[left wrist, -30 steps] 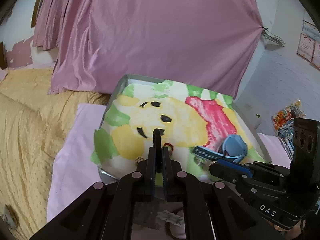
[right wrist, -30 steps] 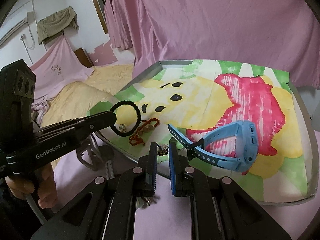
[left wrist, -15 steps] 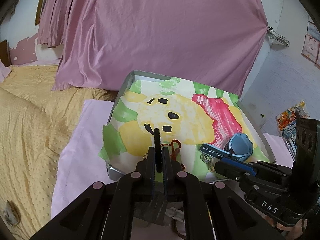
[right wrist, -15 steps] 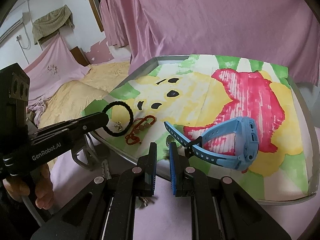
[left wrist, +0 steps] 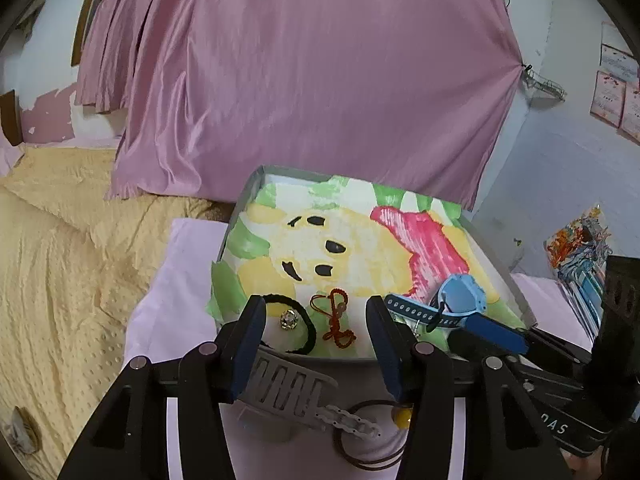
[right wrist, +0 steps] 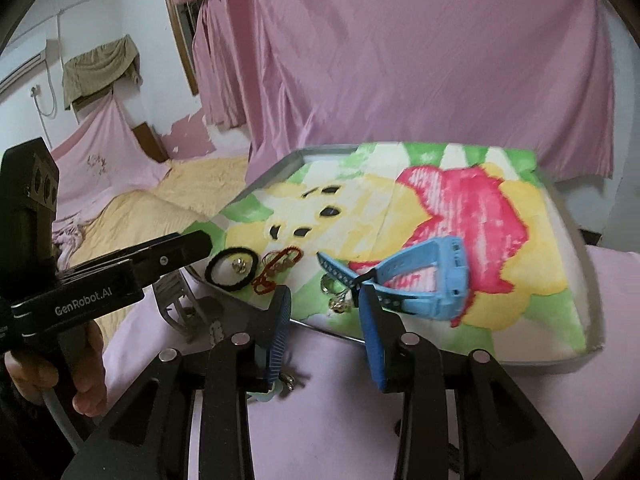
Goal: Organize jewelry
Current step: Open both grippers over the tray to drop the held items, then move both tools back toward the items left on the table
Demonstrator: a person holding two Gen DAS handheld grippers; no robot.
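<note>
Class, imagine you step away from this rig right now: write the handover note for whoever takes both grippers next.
Left gripper: open, holding nothing.
Right gripper: open, holding nothing, near the blue watch.
On the tray, along its near edge: black hair tie lying around a small sparkly bead, red cord bracelet beside it, then the watch.
Off the tray, on the pink cloth under the left gripper: a grey clip and a brown hair tie.
Done: four pieces on the tray. Left: the loose items on the cloth.

Each black hand-held gripper (left wrist: 316, 344) has blue ribbed pads (right wrist: 279, 330), silver screws and white lettering.
</note>
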